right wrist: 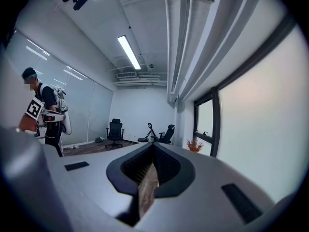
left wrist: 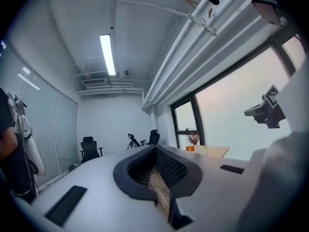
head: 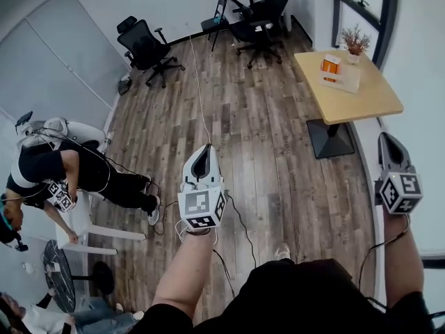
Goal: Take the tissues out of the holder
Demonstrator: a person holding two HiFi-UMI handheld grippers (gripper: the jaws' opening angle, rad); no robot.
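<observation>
On the wooden table (head: 361, 101) at the far right stands a pale box-like holder (head: 342, 81) with an orange thing (head: 330, 66) on it; tissues cannot be made out at this distance. Both grippers hang in the air over the floor, well short of the table. My left gripper (head: 206, 149) is at centre, its jaws shut on nothing. My right gripper (head: 386, 139) is at the right edge, nearer the table, also shut and empty. In the left gripper view the left gripper (left wrist: 155, 149) points at the distant table (left wrist: 215, 151). In the right gripper view the right gripper (right wrist: 153, 146) shows no gap.
A small potted plant (head: 355, 42) stands at the table's far corner. Black office chairs (head: 147, 47) and another chair group (head: 259, 16) line the back wall. Another person (head: 62, 172) bends over a white table (head: 87, 221) at left. Cables (head: 240, 228) trail over the wood floor.
</observation>
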